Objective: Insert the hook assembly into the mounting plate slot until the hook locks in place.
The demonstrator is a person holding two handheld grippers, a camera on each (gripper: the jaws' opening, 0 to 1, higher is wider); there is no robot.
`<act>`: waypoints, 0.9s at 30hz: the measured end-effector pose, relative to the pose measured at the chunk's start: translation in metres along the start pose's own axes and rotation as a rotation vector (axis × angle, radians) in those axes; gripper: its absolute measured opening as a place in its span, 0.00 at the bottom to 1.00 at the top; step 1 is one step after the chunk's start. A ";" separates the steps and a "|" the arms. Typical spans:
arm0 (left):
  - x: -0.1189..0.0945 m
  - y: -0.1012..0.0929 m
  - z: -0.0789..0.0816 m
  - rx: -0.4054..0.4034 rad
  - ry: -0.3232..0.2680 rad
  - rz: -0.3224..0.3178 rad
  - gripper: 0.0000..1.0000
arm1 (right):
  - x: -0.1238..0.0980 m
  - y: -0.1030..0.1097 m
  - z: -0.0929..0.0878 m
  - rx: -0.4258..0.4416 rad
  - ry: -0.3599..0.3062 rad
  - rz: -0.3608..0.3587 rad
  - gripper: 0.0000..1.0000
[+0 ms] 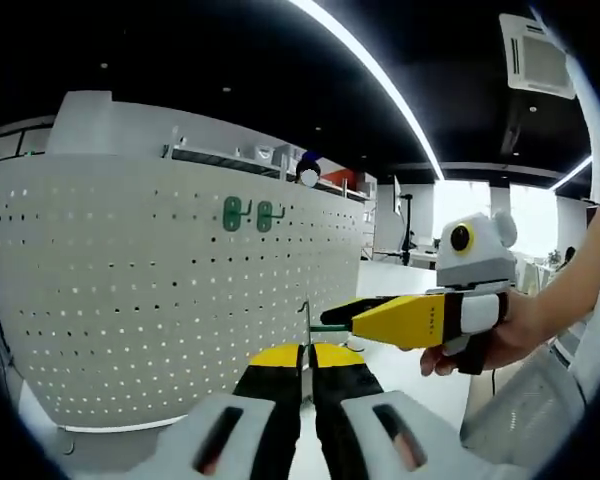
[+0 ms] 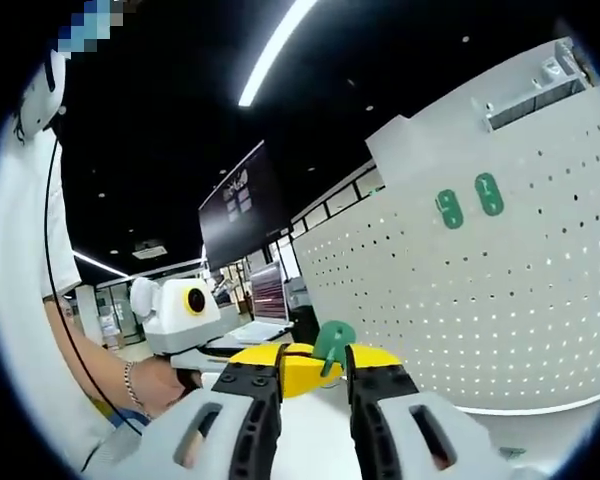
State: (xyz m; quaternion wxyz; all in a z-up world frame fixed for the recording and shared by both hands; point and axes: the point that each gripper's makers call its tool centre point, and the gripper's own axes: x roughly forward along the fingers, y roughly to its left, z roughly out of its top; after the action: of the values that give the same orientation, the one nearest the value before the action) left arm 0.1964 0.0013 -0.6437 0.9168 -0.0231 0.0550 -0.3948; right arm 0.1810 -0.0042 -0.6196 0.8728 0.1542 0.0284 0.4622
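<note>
Green hook [image 2: 332, 342] between right tongs [image 2: 313, 372]

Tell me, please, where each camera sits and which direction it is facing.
Left gripper view: rides on the left gripper, faces the white pegboard; the right gripper, hand-held, enters from the right with a green hook.
Right gripper view: rides on the right gripper, pegboard to its right; left gripper and a hand show.
Shared: pegboard, its two mounted green hooks, both grippers.
</note>
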 end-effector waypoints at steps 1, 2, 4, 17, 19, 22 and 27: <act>0.000 0.000 0.000 -0.002 0.000 -0.001 0.02 | 0.000 0.000 0.000 0.004 -0.001 0.000 0.18; 0.000 0.000 -0.001 -0.005 0.000 0.000 0.02 | 0.000 0.000 0.000 0.005 -0.003 0.002 0.17; 0.000 0.000 -0.001 -0.004 0.001 -0.001 0.02 | 0.000 0.001 0.001 -0.007 -0.008 0.001 0.13; -0.001 -0.002 -0.002 0.005 0.006 0.006 0.02 | 0.004 -0.005 -0.005 -0.022 0.016 -0.043 0.06; 0.000 -0.003 -0.002 0.004 0.004 0.004 0.02 | 0.005 -0.005 -0.004 -0.013 0.012 -0.042 0.06; -0.001 -0.004 -0.002 0.006 0.007 0.009 0.02 | 0.004 -0.007 -0.005 -0.012 0.015 -0.052 0.05; -0.001 -0.004 -0.004 0.002 0.011 0.014 0.02 | 0.004 -0.008 -0.008 -0.014 0.026 -0.071 0.04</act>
State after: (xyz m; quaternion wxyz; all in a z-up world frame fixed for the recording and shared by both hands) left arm 0.1925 -0.0004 -0.6470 0.9194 -0.0199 0.0597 -0.3884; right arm 0.1886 -0.0031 -0.6288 0.8892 0.1408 0.0419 0.4333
